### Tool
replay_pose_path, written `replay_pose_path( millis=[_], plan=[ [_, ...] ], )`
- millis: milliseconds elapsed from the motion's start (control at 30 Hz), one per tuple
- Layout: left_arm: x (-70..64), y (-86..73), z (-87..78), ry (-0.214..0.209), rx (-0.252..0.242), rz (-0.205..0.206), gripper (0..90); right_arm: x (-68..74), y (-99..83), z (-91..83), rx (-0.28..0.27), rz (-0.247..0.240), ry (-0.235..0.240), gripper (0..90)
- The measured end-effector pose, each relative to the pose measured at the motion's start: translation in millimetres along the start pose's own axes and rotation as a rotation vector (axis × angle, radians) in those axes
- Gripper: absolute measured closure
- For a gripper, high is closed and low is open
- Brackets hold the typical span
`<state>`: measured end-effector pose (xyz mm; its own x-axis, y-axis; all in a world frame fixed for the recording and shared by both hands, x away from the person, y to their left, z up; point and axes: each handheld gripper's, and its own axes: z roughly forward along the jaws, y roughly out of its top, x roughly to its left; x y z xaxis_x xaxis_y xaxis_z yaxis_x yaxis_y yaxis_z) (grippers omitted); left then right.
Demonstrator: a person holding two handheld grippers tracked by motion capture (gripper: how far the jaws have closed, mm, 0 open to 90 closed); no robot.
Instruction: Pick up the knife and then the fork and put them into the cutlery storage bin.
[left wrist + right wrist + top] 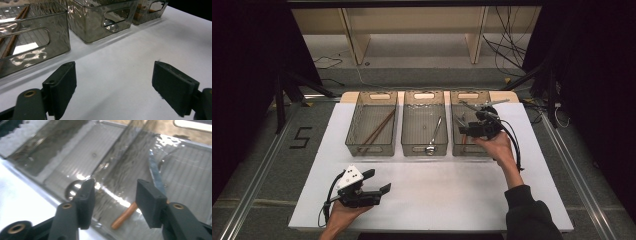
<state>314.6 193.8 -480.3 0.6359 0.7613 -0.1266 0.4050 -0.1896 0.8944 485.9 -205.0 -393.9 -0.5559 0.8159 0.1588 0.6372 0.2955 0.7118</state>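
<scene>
- The white worktop [437, 195] is being used to carry three clear bins side by side; the right bin [468, 150] is being hovered over by the right claw [113, 202], its jaws parted and empty.
- The left claw [112, 87] is being rested wide open, low over the worktop.
- The knife [156, 173] is lying in the right bin, probably stiff and slippery; its copper-coloured handle [123, 216] is being judged the safest hold.

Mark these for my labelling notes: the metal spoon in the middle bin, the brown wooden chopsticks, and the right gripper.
metal spoon [434, 134], high view, on its handle.
brown wooden chopsticks [378, 130], high view, mid-length.
right gripper [113, 201], right gripper view, midway between its open jaws.
</scene>
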Motion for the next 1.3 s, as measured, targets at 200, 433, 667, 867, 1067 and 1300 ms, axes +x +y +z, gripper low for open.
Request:
replay_pose_path(
  millis=[200,433,667,867,1067,1300],
  plan=[
    [-0.1,0.1,-0.1,-0.001,0.002,0.002,19.5,15.3,-11.3,-11.5,-0.048,-0.026,0.048,43.3],
    [-0.2,0.1,-0.2,-0.004,0.003,0.003,19.5,26.9,-24.6,-20.7,-0.11,-0.036,0.093,39.8],
    [-0.7,-0.1,0.6,-0.006,0.001,0.004,19.5,35.6,-38.7,-22.7,-0.142,-0.052,0.103,38.3],
    [-0.4,0.0,0.6,-0.008,0.003,0.005,19.5,41.4,-45.7,-24.9,-0.165,-0.069,0.118,35.5],
    [-0.3,0.0,0.3,-0.007,0.002,0.004,19.5,45.6,-52.0,-24.9,-0.177,-0.078,0.126,33.1],
    [-0.6,0.2,-0.5,-0.008,0.004,0.009,19.5,49.5,-62.0,-27.6,-0.204,-0.081,0.132,32.0]
  ],
)
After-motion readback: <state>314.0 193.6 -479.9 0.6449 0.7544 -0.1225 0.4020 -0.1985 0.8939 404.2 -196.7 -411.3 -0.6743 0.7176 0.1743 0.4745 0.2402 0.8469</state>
